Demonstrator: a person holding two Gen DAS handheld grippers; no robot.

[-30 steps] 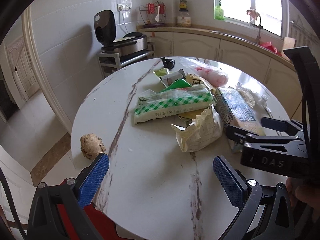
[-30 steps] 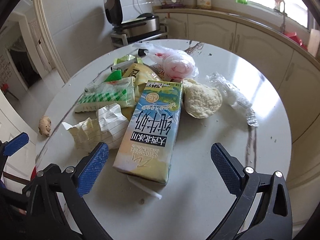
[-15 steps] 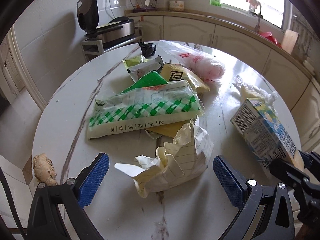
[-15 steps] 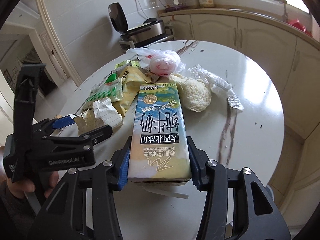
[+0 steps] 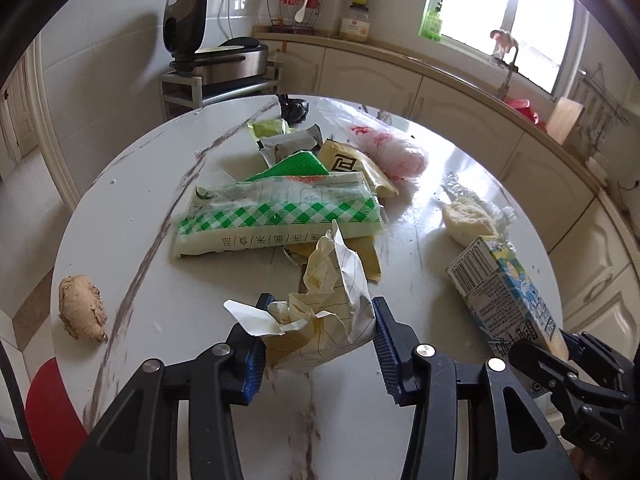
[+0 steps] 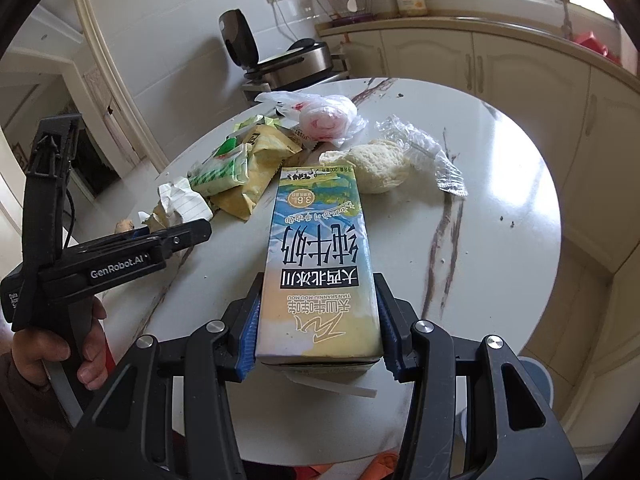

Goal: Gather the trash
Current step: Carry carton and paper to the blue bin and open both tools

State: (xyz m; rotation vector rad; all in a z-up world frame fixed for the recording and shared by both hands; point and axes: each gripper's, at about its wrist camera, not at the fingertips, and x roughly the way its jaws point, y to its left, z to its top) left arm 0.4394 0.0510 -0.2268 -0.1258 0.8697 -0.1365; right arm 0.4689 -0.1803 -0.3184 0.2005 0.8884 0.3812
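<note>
Since a second ago both tools have come in from open and empty: the left tool [image 5: 318, 338] is now closing its blue pads on the crumpled paper [image 5: 324, 312], which sits squeezed between them and touched on both sides, and the right tool [image 6: 318, 330] is clamped on the milk carton [image 6: 320, 264], which lay flat on the tabletop [image 6: 500, 248] before. That paper is a cream, ruled sheet balled into sharp folds, with one white flap sticking out past the left pad; it rests near the front edge of the round white marble tabletop. In the right wrist view the carton is a tall box printed in blue, yellow and green with large dark characters, gripped near its base with its top pointing away; in the left wrist view it stands tilted at the right. Behind the paper lie a green-checked wrapper [image 5: 280, 216], a yellow packet [image 5: 356, 168], a pink-and-white plastic bag [image 5: 390, 152] and a pale bun [image 5: 466, 222] beside clear film. A knob of ginger [image 5: 80, 308] sits apart at the left edge.
</note>
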